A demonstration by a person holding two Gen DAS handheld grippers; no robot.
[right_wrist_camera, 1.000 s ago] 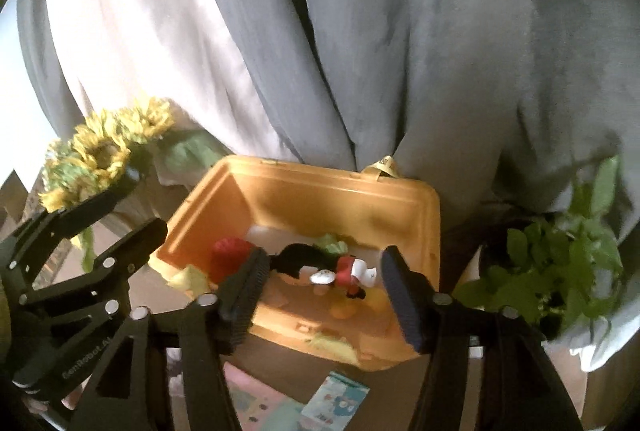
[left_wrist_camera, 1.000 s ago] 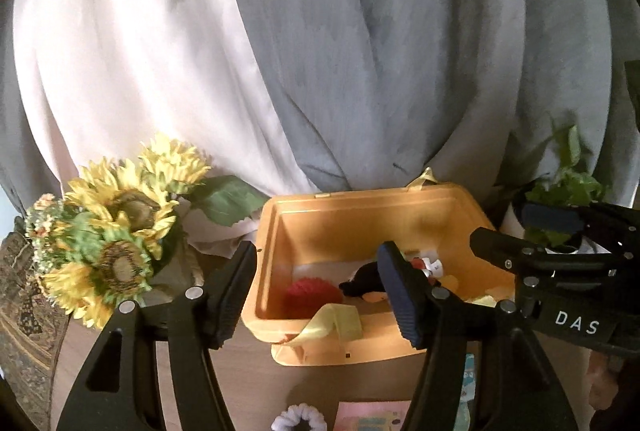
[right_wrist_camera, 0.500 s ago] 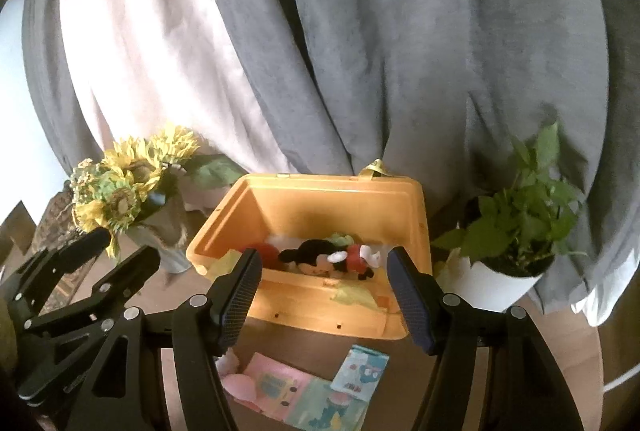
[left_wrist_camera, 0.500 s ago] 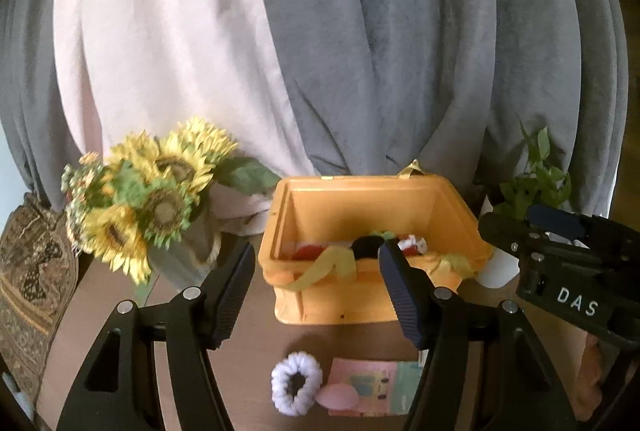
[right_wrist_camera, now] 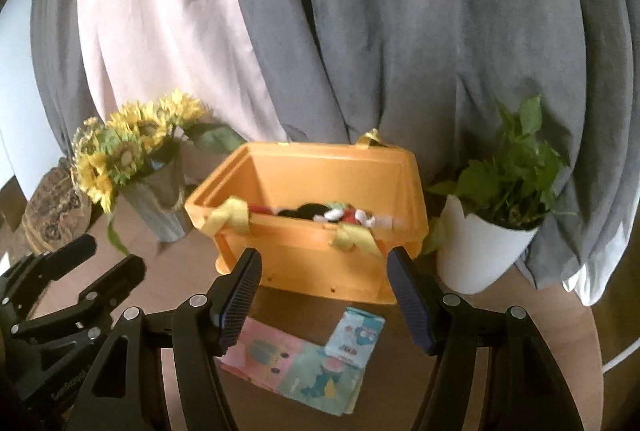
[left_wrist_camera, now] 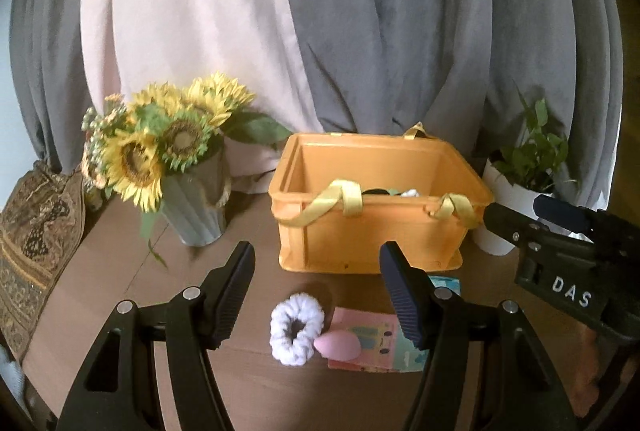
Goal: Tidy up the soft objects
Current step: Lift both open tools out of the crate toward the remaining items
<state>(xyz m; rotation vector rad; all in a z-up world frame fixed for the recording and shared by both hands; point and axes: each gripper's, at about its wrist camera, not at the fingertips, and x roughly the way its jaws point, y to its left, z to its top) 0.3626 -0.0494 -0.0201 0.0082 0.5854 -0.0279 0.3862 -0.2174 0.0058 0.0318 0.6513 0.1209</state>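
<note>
An orange bin (left_wrist_camera: pixel 376 235) with yellow strap handles stands on the brown table; in the right wrist view (right_wrist_camera: pixel 320 251) soft toys show inside, black, red and white. A white fluffy scrunchie (left_wrist_camera: pixel 297 328) and a pink sponge (left_wrist_camera: pixel 337 345) lie in front of it, on a pastel cloth (left_wrist_camera: pixel 380 339), which also shows in the right wrist view (right_wrist_camera: pixel 296 367). A small blue packet (right_wrist_camera: pixel 354 335) lies beside. My left gripper (left_wrist_camera: pixel 318 295) is open and empty above the scrunchie. My right gripper (right_wrist_camera: pixel 326 297) is open and empty above the cloth.
A vase of sunflowers (left_wrist_camera: pixel 192 199) stands left of the bin. A white pot with a green plant (right_wrist_camera: pixel 484 247) stands right of it. Grey and pink curtains hang behind. A patterned cushion (left_wrist_camera: pixel 32 231) lies at the far left.
Both grippers have pulled back and down from over the bin toward the table's front. The scrunchie, sponge, cloth and packet have come into view.
</note>
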